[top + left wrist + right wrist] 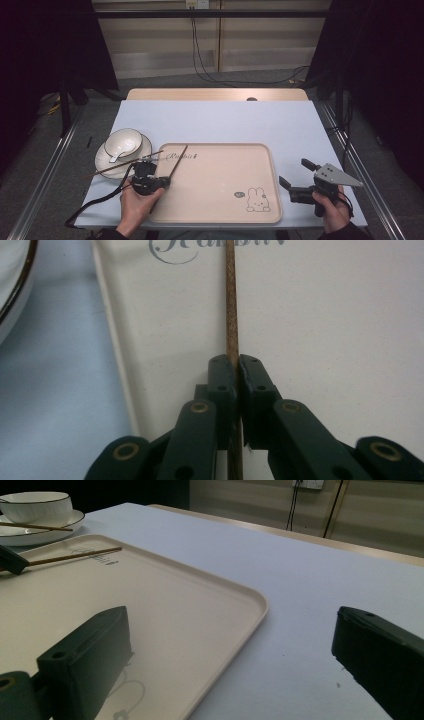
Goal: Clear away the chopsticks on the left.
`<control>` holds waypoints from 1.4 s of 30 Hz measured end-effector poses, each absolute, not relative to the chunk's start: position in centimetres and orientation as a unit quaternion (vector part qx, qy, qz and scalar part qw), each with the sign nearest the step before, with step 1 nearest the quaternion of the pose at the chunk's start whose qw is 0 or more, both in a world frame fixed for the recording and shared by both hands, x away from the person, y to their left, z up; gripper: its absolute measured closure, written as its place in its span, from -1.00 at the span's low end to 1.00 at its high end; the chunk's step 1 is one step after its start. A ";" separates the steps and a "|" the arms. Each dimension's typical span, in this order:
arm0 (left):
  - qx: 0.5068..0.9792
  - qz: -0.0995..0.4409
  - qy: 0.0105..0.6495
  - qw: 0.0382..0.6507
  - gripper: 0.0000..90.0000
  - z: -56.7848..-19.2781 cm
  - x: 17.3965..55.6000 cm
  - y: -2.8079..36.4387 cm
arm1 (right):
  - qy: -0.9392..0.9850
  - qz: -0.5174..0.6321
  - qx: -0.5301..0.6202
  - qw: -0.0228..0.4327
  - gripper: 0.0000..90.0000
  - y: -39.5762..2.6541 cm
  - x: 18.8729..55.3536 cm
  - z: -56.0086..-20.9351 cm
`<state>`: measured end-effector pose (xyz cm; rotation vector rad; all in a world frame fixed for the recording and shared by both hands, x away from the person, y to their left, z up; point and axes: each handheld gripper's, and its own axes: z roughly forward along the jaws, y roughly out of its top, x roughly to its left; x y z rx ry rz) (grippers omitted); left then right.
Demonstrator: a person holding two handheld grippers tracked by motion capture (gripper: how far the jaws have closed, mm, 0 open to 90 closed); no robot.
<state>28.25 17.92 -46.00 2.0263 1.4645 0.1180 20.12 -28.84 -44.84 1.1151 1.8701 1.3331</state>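
My left gripper is shut on a thin brown chopstick, which points away over the left part of a beige tray. A second chopstick lies across a white plate left of the tray. On that plate stands a white bowl with a spoon in it. Just off the tray's right edge, my right gripper is held open, with nothing between its jaws.
The tray carries a rabbit drawing near its front right corner and script lettering near its far left. A pale blue cover lies over the table. Cables hang behind the far edge.
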 end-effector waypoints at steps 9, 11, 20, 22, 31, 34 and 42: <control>0.770 0.042 0.550 0.320 0.79 -46.1 28.2 17.9 | 0.701 0.500 0.418 0.289 -0.95 -28.8 20.1 -44.9; 0.772 0.042 0.548 0.320 0.79 -46.1 28.3 18.0 | 0.701 0.500 0.418 0.289 -0.95 -28.8 20.1 -44.9; 0.783 0.048 0.507 0.357 0.53 -45.5 28.4 18.3 | 0.702 0.502 0.416 0.288 -0.95 -28.8 20.1 -44.8; 0.790 0.053 0.487 0.369 0.40 -45.2 28.3 18.5 | 0.701 0.502 0.416 0.287 -0.95 -28.8 20.1 -44.8; 0.799 0.080 0.413 0.429 -0.43 -43.8 27.3 19.5 | 0.701 0.503 0.416 0.287 -0.95 -28.8 20.1 -44.8; 0.799 0.090 0.404 0.436 -0.68 -43.4 26.9 20.1 | 0.700 0.504 0.417 0.287 -0.95 -28.8 20.1 -44.8; 0.792 0.108 0.366 0.477 -0.91 -42.2 25.9 22.6 | 0.699 0.505 0.417 0.288 -0.95 -28.8 20.1 -44.8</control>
